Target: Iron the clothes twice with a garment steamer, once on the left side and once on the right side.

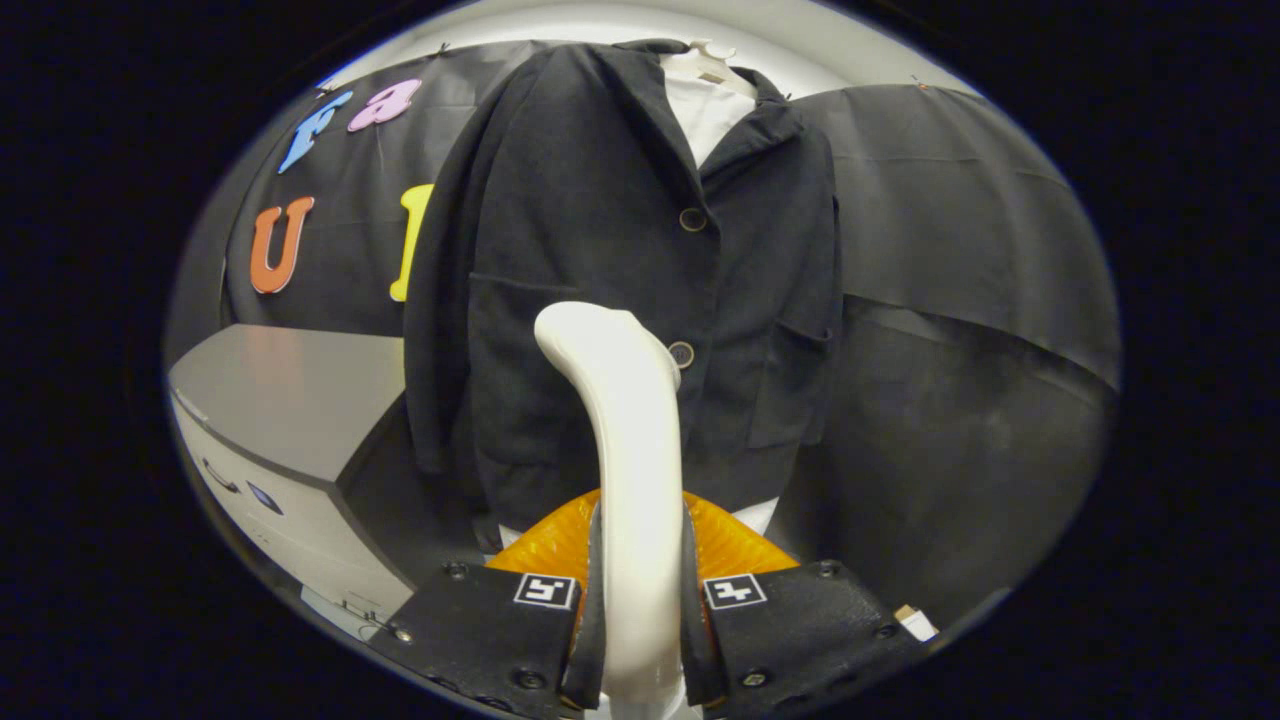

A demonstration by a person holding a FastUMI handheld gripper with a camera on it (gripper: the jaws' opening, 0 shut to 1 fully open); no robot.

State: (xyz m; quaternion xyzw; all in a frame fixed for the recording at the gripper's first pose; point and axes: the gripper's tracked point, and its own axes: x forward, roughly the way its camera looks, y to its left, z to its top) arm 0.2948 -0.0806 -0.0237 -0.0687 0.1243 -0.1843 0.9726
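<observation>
— Hanging against the booth's black cloth wall [960, 300], a dark button-front jacket [620, 250] on a pale hanger [712, 62] fills the space straight ahead of the claw. What else is in the room?

— A grey cabinet [290, 400] with a flat top sits off to the claw's left, below the jacket's sleeve. A white garment [708, 115] shows at the jacket's open collar.

— And the steamer?

— The white garment steamer [630, 450] stands upright between the two fingers, its handle rising and curving at the top toward the jacket's left side. Its head covers part of the jacket's lower front, just beside the second button [682, 354].

— The claw's state?

— The gripper [640, 610] is closed narrow on the steamer's handle, both fingers [590, 600] pressing its sides. An orange ribbed part [550, 545] shows behind the fingers at the steamer's base.

— Anything in the way?

— Whether the steamer's head touches the cloth cannot be told.
</observation>
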